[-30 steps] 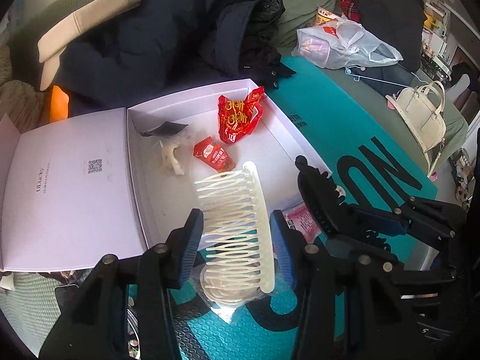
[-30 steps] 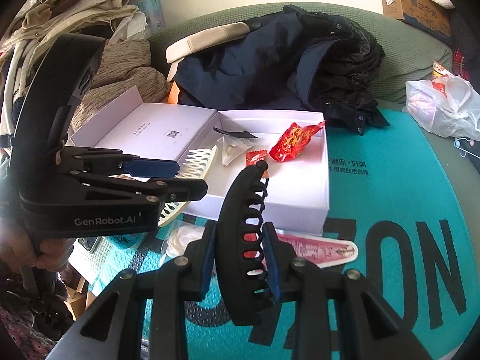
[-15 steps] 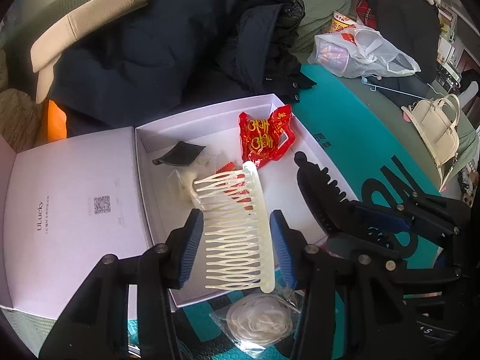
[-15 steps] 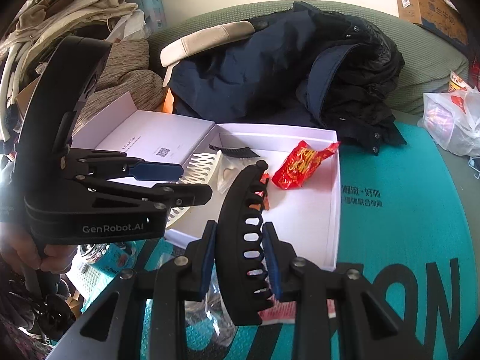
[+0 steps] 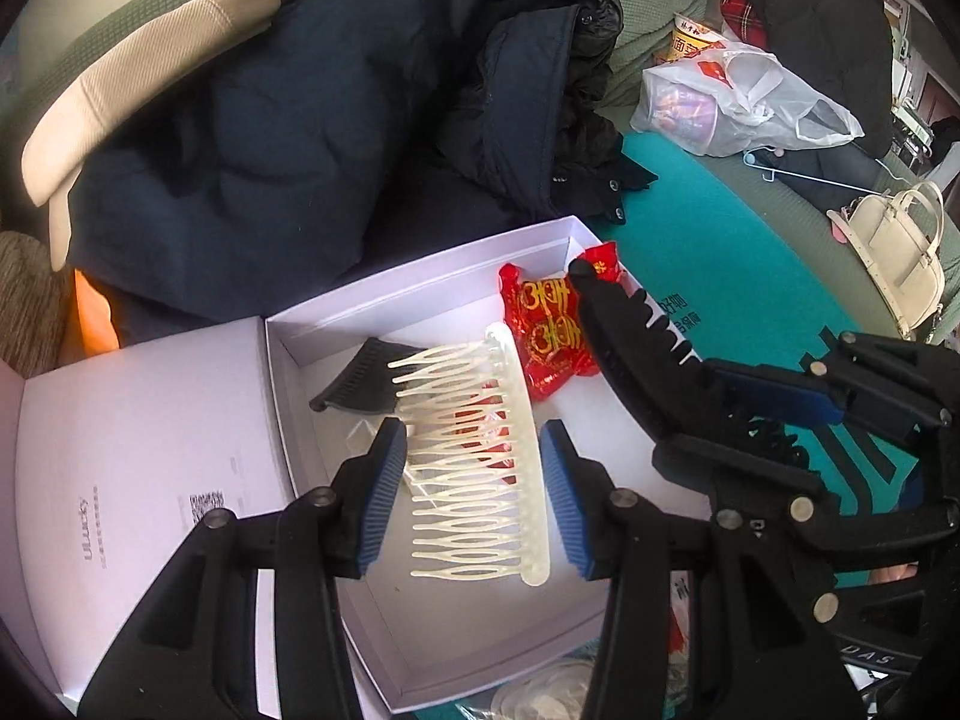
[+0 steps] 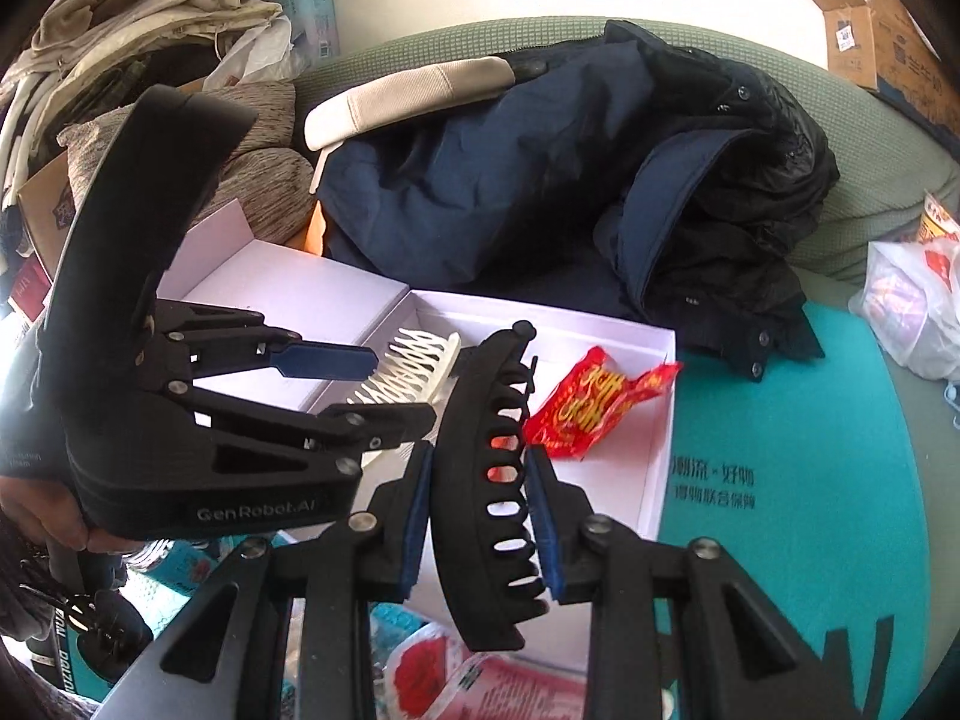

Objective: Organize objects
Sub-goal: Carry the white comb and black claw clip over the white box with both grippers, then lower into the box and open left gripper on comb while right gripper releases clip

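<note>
Both loads hang over the open white box (image 5: 336, 324), the left tool (image 5: 468, 498) pinching the cream comb (image 5: 480, 456) and the right tool (image 6: 480, 498) the black claw clip (image 6: 480, 480), so next each should lower and release inside.

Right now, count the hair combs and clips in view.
3: a white comb in the left tool, a black claw clip in the right tool, a black comb in the box; more may be hidden.
</note>
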A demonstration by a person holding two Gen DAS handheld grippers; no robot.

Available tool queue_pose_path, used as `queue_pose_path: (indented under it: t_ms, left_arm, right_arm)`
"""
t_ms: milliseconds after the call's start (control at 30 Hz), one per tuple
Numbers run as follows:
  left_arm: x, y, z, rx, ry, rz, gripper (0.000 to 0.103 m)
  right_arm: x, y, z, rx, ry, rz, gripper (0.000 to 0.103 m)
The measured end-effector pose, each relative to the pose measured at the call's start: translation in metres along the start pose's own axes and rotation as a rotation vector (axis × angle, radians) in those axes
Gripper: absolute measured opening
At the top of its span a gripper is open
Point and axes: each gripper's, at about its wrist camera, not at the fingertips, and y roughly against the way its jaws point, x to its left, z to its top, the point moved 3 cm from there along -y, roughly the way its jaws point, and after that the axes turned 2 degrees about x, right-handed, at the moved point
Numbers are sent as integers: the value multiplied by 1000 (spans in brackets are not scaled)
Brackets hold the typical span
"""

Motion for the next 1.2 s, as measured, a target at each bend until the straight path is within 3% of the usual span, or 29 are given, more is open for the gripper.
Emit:
queue_pose_path:
  t_ms: [600, 1200]
  left_arm:
    - [17, -45, 32, 11, -13, 116, 44]
    - [18, -100, 27, 91, 1, 138, 44]
  right_arm:
    - [-28, -44, 20, 21, 8, -16, 30]
    - [-41, -90, 20, 104, 28, -29, 30]
